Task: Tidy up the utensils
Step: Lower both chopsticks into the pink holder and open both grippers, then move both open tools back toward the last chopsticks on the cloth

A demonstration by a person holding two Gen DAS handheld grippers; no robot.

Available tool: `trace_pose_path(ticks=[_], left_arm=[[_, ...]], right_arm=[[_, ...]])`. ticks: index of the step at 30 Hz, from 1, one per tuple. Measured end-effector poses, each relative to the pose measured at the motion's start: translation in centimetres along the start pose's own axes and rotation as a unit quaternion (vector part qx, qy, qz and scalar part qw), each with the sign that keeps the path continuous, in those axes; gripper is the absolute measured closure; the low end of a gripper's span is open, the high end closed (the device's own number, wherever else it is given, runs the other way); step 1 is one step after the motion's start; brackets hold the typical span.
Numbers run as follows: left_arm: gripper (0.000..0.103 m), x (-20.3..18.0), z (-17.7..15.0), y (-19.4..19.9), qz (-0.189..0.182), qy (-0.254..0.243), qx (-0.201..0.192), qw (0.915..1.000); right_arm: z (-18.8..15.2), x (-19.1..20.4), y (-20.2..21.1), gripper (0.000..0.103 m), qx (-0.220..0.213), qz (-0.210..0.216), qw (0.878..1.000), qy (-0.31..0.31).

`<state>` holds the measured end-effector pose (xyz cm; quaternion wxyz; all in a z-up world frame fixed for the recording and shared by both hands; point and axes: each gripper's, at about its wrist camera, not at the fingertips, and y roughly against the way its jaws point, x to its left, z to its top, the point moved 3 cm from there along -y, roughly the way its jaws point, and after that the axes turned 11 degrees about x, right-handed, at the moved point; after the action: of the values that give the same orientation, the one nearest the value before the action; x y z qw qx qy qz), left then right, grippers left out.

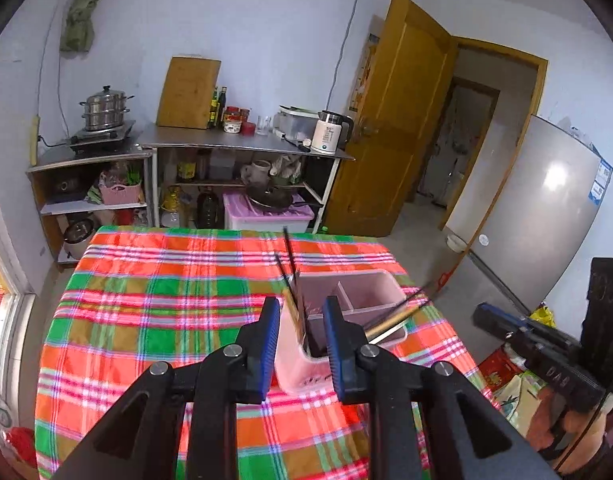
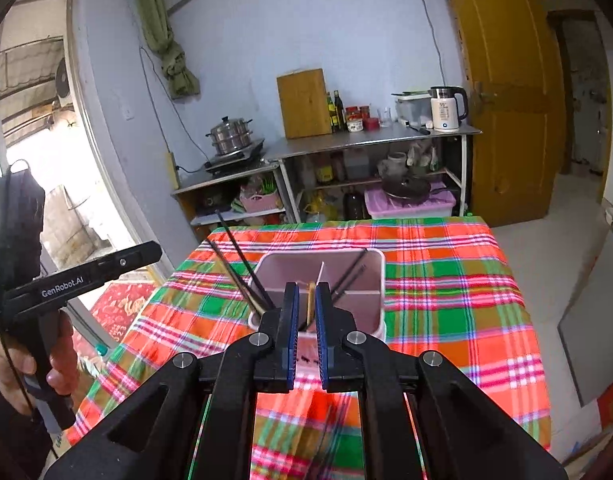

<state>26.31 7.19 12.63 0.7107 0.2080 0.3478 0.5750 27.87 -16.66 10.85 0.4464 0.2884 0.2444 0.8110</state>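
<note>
A pink divided utensil holder [image 1: 346, 300] stands on the plaid tablecloth [image 1: 166, 300]. Dark chopsticks [image 1: 290, 264] stand in its near-left compartment, and more chopsticks [image 1: 398, 308] lean out to the right. My left gripper [image 1: 300, 344] is open, its blue pads on either side of the holder's near corner. In the right wrist view the holder [image 2: 318, 272] has chopsticks [image 2: 242, 264] at the left and others [image 2: 352, 272] at the right. My right gripper [image 2: 307, 320] is nearly closed on a wooden chopstick [image 2: 311, 300] over the holder's near edge.
A steel counter [image 1: 246, 144] behind the table carries a kettle [image 1: 328, 130], a cutting board, bottles and a steamer pot [image 1: 104, 110]. A wooden door [image 1: 390, 120] and a fridge [image 1: 546, 208] stand at the right. The other handheld gripper [image 2: 66, 276] shows at the left.
</note>
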Motion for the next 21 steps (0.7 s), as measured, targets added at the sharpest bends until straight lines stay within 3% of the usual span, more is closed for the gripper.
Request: trace_pose_path(ticks=[7,13,21], left_arm=[[0.081,-0.1,-5.5,0.9,-0.004,0.005,0.004,1.0],[0.081,-0.2,-10.1,-0.8,-0.01,0.011,0.036,0.9992],[0.081,0.4,-12.7,-2.5,-0.012,0.02,0.057,0.9981]], right_arm=[[-4.5,-0.8,1.3,0.095,0.016,-0.008,1.0,-0.012],[-9.0,-1.3,-0.2,0.095,0.057,-0.009,0.998,-0.027],[-12.1,-2.1,-2.3,0.095,0.088,-0.008,0.995,-0.041]])
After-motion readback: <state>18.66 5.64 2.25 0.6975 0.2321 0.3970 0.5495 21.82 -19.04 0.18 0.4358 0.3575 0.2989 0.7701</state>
